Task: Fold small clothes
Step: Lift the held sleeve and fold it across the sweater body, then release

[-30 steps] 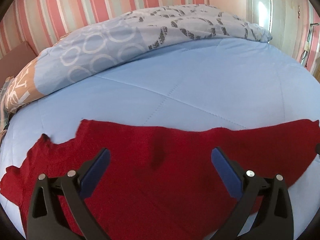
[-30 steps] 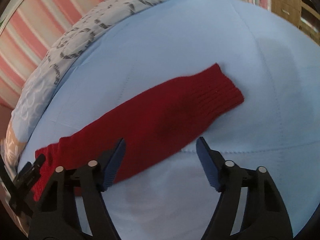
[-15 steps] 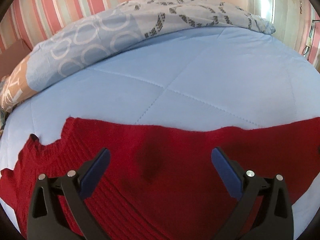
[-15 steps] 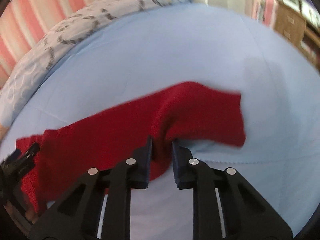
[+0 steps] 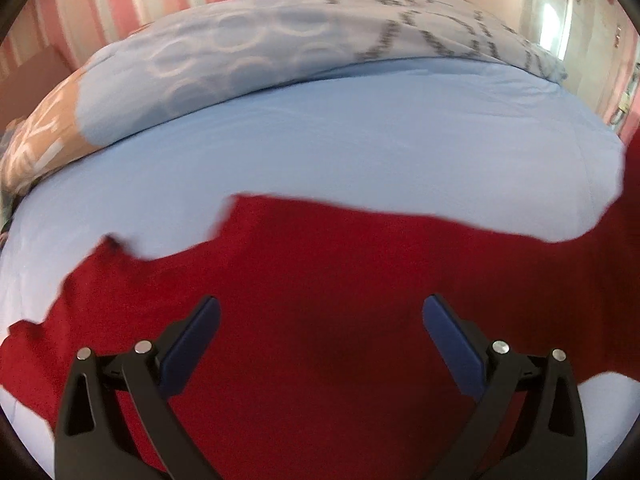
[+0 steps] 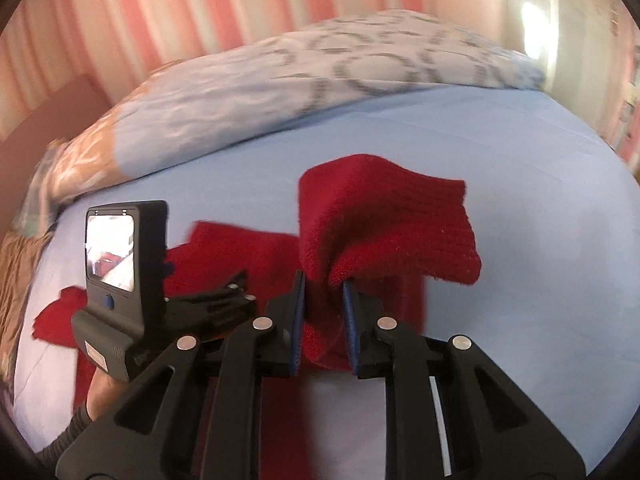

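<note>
Red knitted sweater (image 5: 320, 300) lies spread on the light-blue quilted bed cover (image 5: 360, 152), body flat under the left gripper (image 5: 320, 320). Left fingers (image 5: 192, 336) are spread wide, gripping nothing, hovering over the middle of the body.

Right gripper (image 6: 324, 312) is clamped on the sleeve (image 6: 384, 224) a little way back from the ribbed cuff, which is raised off the bed and droops over the fingers toward the far side. The rest of the sleeve trails down to the body on the left. The left handheld unit (image 6: 120, 280) sits close beside it in the right view.

Judgement: step in hand is the sleeve fold, carrying the sleeve across onto the body.

How to do it well:
- Keep the lift low; too much height will probably drag the shoulder and skew the body.
- Carry the cuff straight across toward the body centre so the crease lands at the shoulder seam.
- Press the left gripper down on the body near the shoulder as an anchor; knit on a soft cover likely slides.
- Lay the cuff flat before releasing, since the droop could tuck under and leave a lump.

Patterned duvet (image 5: 280, 48) at the head of the bed is well apart, not in the way.
</note>
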